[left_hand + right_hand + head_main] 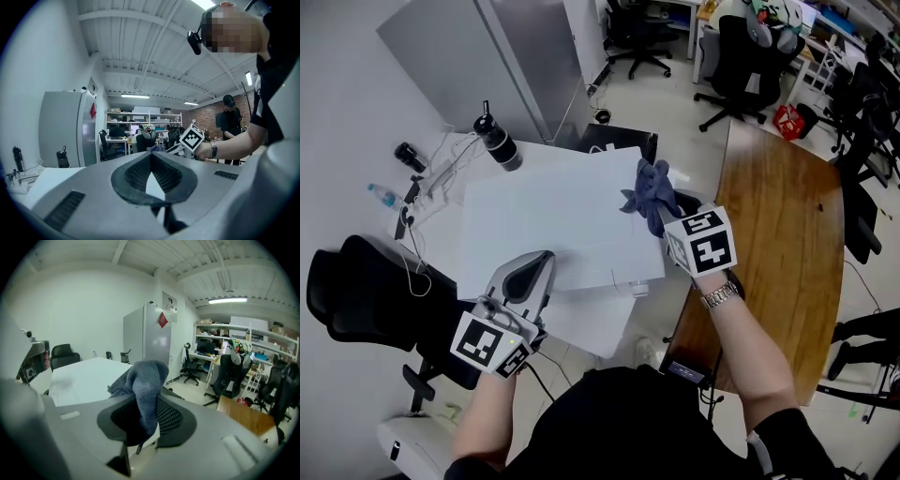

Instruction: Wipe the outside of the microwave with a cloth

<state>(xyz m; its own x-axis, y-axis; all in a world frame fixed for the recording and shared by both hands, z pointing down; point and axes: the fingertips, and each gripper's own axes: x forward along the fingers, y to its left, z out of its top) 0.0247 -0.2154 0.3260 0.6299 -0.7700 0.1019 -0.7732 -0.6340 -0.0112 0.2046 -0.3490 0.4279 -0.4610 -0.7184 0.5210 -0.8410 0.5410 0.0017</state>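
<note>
The microwave (553,220) is a white box seen from above in the head view; its flat top also shows in the right gripper view (84,376). My right gripper (662,221) is at the top's right edge, shut on a bunched blue-grey cloth (648,191) that sticks up out of the jaws (146,380). My left gripper (547,256) is shut with nothing in it, its tip over the front left of the top. In the left gripper view its pads (140,169) meet, and the right gripper's marker cube (192,137) shows beyond them.
A black bottle (498,142) stands at the microwave's back left, with cables and a small bottle (384,195) beside it. A wooden table (783,244) lies to the right. A black chair (356,291) is at the left, a grey cabinet (478,56) behind.
</note>
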